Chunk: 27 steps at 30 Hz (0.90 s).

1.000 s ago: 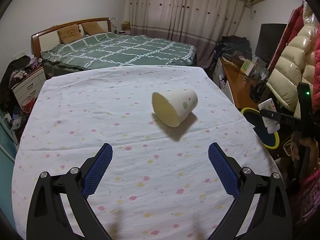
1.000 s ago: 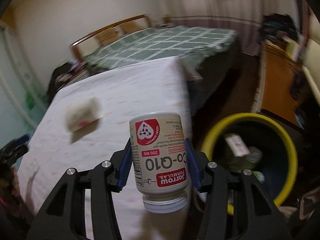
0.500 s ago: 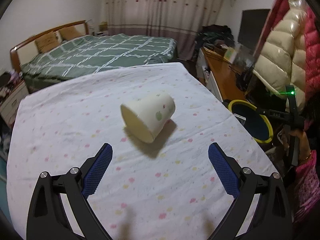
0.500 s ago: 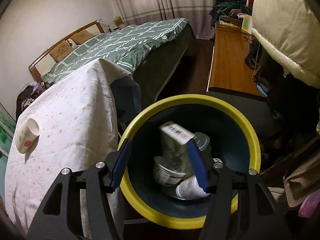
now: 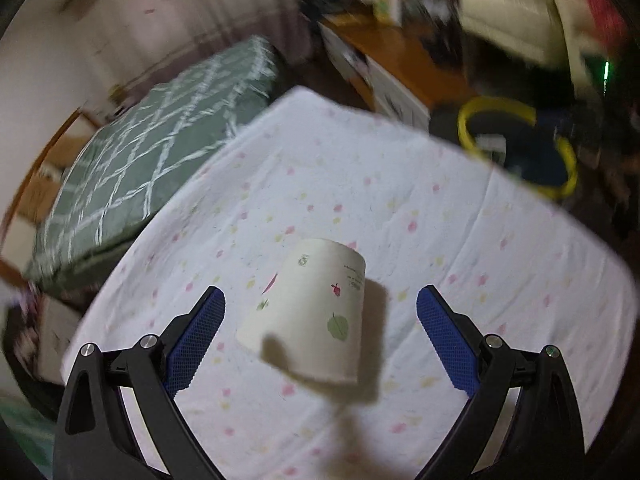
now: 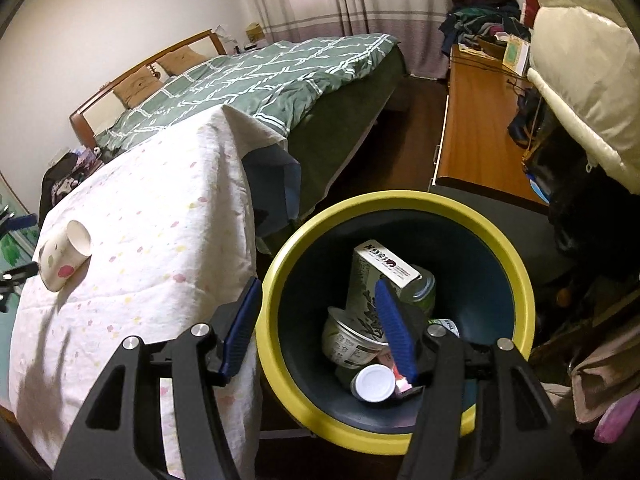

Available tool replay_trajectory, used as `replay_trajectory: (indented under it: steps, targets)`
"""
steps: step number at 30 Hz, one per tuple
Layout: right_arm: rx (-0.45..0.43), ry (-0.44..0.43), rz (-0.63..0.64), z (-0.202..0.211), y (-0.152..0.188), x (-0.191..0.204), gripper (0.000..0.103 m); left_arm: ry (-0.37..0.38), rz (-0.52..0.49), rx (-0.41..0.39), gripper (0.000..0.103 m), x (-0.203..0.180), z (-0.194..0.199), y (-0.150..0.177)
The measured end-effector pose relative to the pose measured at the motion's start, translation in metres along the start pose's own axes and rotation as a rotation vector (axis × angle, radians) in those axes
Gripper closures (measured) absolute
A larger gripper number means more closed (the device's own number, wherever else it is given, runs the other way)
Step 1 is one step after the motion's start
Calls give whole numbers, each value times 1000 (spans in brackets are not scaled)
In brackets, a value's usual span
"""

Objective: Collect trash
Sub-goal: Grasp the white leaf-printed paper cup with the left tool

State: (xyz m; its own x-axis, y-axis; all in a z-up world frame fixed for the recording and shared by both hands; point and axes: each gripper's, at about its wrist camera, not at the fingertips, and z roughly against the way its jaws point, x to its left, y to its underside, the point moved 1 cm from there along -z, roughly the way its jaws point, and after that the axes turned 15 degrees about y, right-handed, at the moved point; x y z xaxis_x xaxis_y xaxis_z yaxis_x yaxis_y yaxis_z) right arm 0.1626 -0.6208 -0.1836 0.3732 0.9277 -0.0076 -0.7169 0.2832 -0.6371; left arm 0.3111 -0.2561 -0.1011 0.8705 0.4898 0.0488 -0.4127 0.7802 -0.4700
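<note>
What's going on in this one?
A person is clearing trash with two handheld tongs. The right tongs hang open and empty over the bin, where a bottle lies among other trash. The left tongs, wide open, flank the paper cup lying on the table, not gripping it.

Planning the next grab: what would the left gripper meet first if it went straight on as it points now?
Probably the paper cup, lying on its side on the dotted tablecloth. It sits between the left gripper's open jaws; depth is unclear.

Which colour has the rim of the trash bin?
Yellow; the trash bin shows best in the right wrist view.
</note>
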Motion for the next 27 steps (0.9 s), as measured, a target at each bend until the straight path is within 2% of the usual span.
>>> replay_trajectory:
  steps: [4, 9, 11, 13, 14, 16, 22, 27]
  targets:
    - [8, 0, 16, 2, 0, 2, 47, 11, -75, 134, 8, 2, -27, -13]
    - [21, -1, 28, 1, 3, 0, 47, 33, -111, 245, 8, 6, -50, -13]
    - [27, -4, 30, 0, 4, -1, 47, 64, -104, 277, 8, 9, -57, -13]
    - [30, -7, 31, 0, 6, -1, 47, 78, -101, 296, 16, 12, -61, -10]
    - [30, -11, 31, 1, 7, -2, 47, 92, -94, 302, 20, 13, -63, -8]
    - [31, -18, 29, 2, 9, -3, 47, 129, -67, 291, 35, 15, -61, -8]
    - [21, -37, 2, 13, 22, -12, 47, 138, -50, 259, 41, 14, -48, -7]
    - [9, -44, -31, 29, 41, -25, 47, 146, -92, 235, 41, -10, -40, -18]
